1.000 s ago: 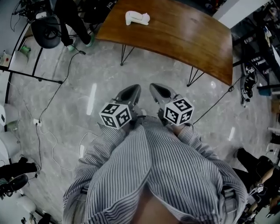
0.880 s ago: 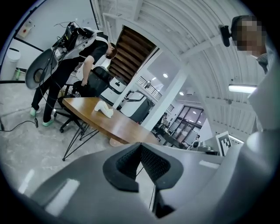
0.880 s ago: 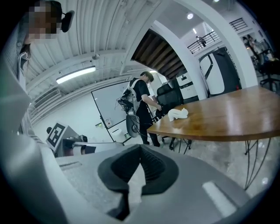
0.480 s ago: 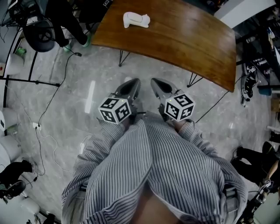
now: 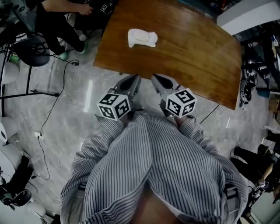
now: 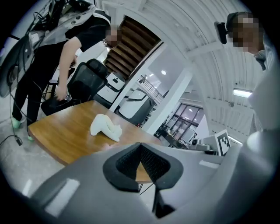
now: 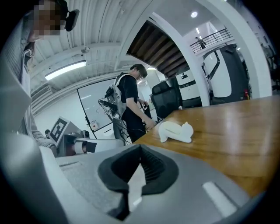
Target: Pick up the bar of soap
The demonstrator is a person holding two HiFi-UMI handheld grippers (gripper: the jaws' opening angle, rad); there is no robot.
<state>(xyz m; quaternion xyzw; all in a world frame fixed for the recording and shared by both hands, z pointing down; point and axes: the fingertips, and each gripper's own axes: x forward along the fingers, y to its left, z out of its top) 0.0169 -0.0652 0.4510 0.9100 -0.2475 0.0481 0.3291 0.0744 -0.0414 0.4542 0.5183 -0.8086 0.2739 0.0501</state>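
The white, lumpy bar of soap [image 5: 142, 37] lies alone on the brown wooden table [image 5: 188, 52], toward its far left part. It also shows in the left gripper view [image 6: 105, 127] and the right gripper view [image 7: 176, 131]. My left gripper [image 5: 132, 81] and right gripper [image 5: 156, 80] are held side by side close to my striped shirt, their tips at the table's near edge, well short of the soap. Both are shut with nothing between the jaws [image 6: 141, 151] [image 7: 140, 151].
A person in black [image 5: 57, 13] bends over a chair [image 5: 30, 46] beyond the table's left end. Cables [image 5: 52, 113] trail across the marble floor on the left. Equipment [image 5: 251, 83] crowds the right side. Thin metal table legs stand under the near edge.
The table and soap have come nearer in the head view. Both grippers, still shut and side by side, now reach the table's near edge.
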